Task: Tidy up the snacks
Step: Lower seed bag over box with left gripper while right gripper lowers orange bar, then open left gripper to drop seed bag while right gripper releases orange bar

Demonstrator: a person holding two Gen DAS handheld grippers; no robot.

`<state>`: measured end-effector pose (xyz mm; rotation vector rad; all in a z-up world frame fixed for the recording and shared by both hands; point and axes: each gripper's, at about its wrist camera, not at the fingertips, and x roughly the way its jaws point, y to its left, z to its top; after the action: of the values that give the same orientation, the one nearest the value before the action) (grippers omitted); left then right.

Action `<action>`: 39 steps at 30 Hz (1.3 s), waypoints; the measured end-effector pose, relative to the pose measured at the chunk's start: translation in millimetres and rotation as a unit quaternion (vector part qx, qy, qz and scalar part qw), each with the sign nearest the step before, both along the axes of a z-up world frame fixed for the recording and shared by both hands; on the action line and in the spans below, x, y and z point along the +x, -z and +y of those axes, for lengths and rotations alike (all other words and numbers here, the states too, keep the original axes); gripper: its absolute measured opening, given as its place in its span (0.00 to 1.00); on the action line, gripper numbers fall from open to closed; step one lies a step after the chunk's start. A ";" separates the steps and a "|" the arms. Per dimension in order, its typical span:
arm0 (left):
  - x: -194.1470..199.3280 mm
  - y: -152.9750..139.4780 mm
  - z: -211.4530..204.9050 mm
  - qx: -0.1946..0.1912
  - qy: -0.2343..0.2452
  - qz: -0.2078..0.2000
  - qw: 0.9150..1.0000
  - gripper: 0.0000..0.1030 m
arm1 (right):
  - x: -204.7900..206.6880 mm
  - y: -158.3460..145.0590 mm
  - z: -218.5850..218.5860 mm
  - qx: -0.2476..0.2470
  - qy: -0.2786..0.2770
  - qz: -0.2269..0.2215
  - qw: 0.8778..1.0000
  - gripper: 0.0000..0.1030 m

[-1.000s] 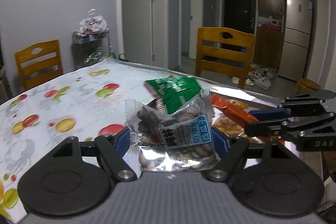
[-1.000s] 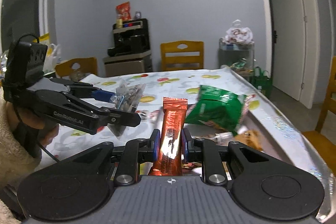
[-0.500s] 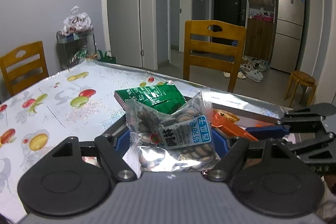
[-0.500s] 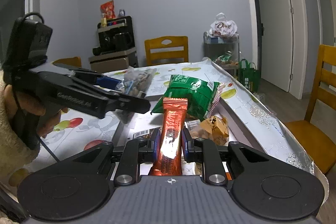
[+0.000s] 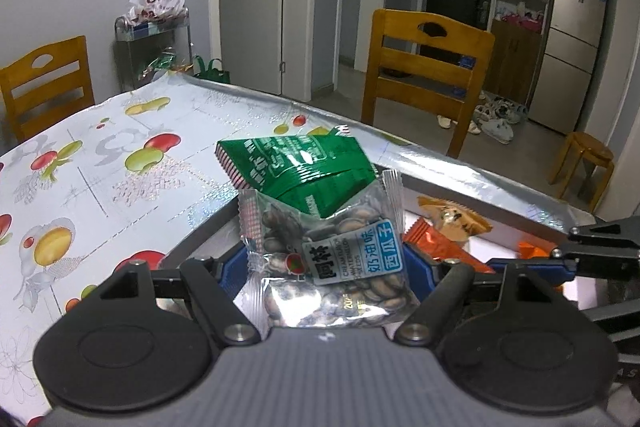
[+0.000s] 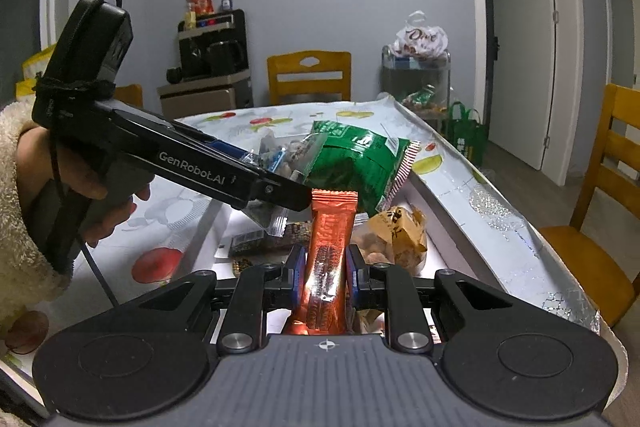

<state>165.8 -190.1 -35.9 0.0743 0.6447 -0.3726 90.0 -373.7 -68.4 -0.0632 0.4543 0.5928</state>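
Left gripper [image 5: 326,267]: closed on the seed packet [image 5: 326,259], which stands upright between its blue pads.
Right gripper [image 6: 326,269]: clamped on the orange bar [image 6: 329,259], which stands upright and rises past the fingertips.
Edges and room: the white box [image 6: 448,227] lies just ahead of and below both tools; its left wall runs along the fruit-print tablecloth [image 5: 100,167], its right wall close to the table's silver edge. Open cloth spreads to the left of the left gripper. A wooden chair [image 5: 424,67] stands beyond the far table edge, well ahead.
Between tools: in the right wrist view the left gripper [image 6: 280,187] crosses from the left, its tip just beside the top of the orange bar.
Writing: the seed packet's blue-and-white label reads "CREAM FLAVOR WATERMELON SEEDS" with Chinese characters; the left tool's side reads "GenRobot.AI"; a white bag [image 6: 420,39] on the far rack reads "Dove".
Box contents: a green bag [image 6: 356,163] leans over the far end; a tan wrapped snack [image 6: 400,231] lies right of the orange bar; dark packets [image 6: 264,241] lie to its left.
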 end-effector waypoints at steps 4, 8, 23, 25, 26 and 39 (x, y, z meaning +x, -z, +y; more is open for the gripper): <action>5.0 5.3 0.0 0.001 -0.001 0.006 1.000 0.75 | -2.0 1.0 3.1 -0.005 0.002 -0.004 1.000 0.22; 5.7 10.0 -1.1 0.004 0.004 0.012 1.000 0.75 | -1.2 3.5 3.3 -0.009 0.004 -0.006 1.000 0.22; 10.0 15.3 -1.6 0.000 0.007 0.022 1.000 0.77 | 0.8 2.9 1.3 -0.006 0.012 -0.007 1.000 0.22; 10.3 15.5 -1.5 -0.002 0.008 0.021 1.000 0.77 | 1.6 2.4 0.0 -0.005 0.014 -0.007 1.000 0.22; 10.6 15.7 -1.5 -0.003 0.009 0.022 1.000 0.78 | 1.7 2.4 -0.2 -0.004 0.014 -0.006 1.000 0.22; 8.8 16.3 -1.2 -0.007 0.010 0.022 1.000 0.85 | 3.8 2.9 -1.5 -0.005 0.015 -0.005 1.000 0.34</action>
<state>174.5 -191.3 -52.2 0.0584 0.6841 -0.3985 93.8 -375.2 -71.3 -0.0691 0.4478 0.5595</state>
